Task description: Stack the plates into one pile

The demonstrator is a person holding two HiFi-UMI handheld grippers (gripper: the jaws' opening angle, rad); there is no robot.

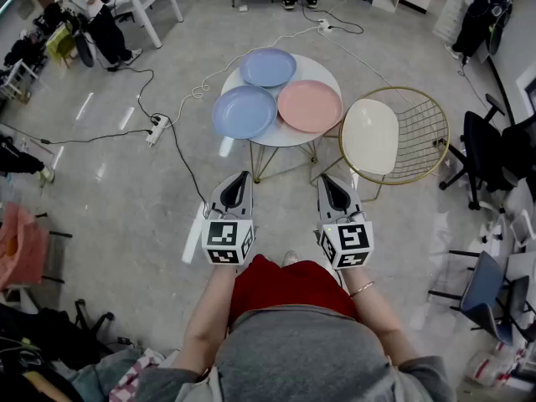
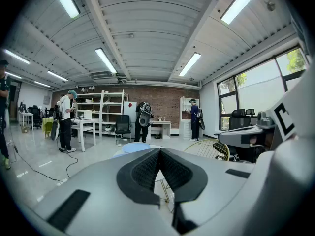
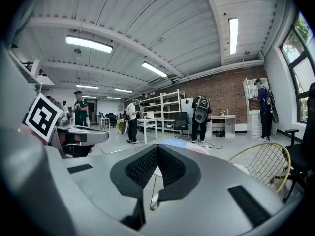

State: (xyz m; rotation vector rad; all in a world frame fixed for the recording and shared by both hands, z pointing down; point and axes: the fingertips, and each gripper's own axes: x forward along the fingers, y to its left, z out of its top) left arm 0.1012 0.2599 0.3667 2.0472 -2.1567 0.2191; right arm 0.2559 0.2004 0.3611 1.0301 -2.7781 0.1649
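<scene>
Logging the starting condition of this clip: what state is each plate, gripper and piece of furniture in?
far blue plate: flat on the table, nothing on it.
near blue plate: flat, not stacked.
pink plate: flat, not stacked.
round table: upright, bearing all three plates.
left gripper: jaws shut, empty, short of the table.
right gripper: jaws shut, empty, short of the table.
wire chair: upright, unoccupied.

open-plan workshop: brick wall point(image 3: 224, 95), metal shelving point(image 2: 106, 109), floor cables point(image 1: 163, 115).
</scene>
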